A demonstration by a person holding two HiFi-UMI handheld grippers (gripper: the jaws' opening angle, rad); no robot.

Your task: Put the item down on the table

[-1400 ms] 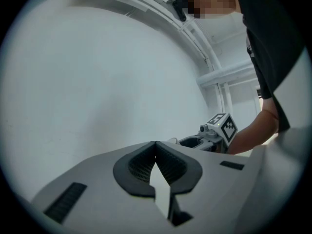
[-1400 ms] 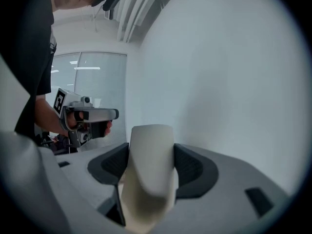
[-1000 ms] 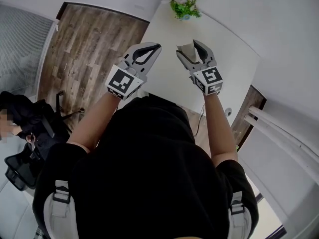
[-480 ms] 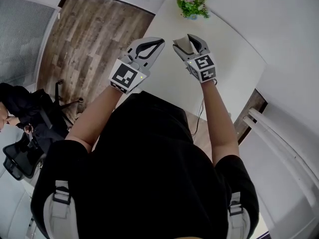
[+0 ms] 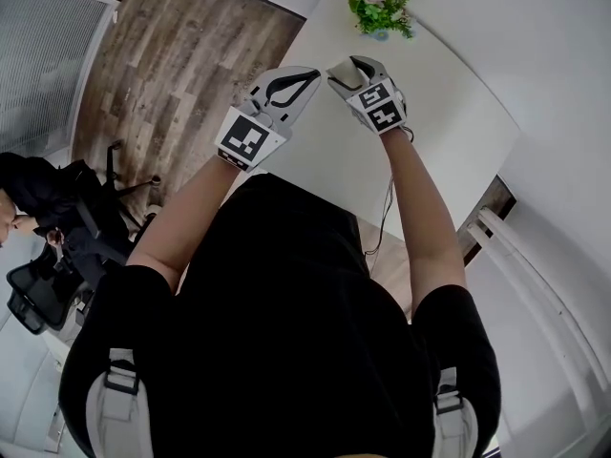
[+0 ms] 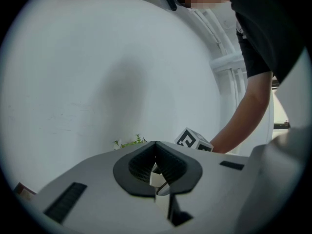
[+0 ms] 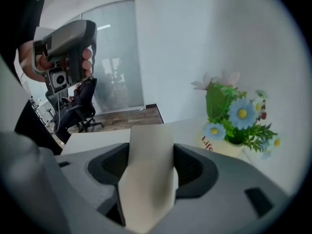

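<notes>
Over one table (image 5: 449, 132), two hand-held grippers (image 5: 305, 74) (image 5: 344, 66), one item (image 7: 146, 169), perhaps card

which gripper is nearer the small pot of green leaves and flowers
Right. The right gripper, shut on a flat beige piece, points at the small pot of green leaves and flowers, close ahead; the left gripper is beside the right one, farther off.

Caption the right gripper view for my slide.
Right gripper shut on a flat beige item over the white table, with potted flowers at right.
</notes>
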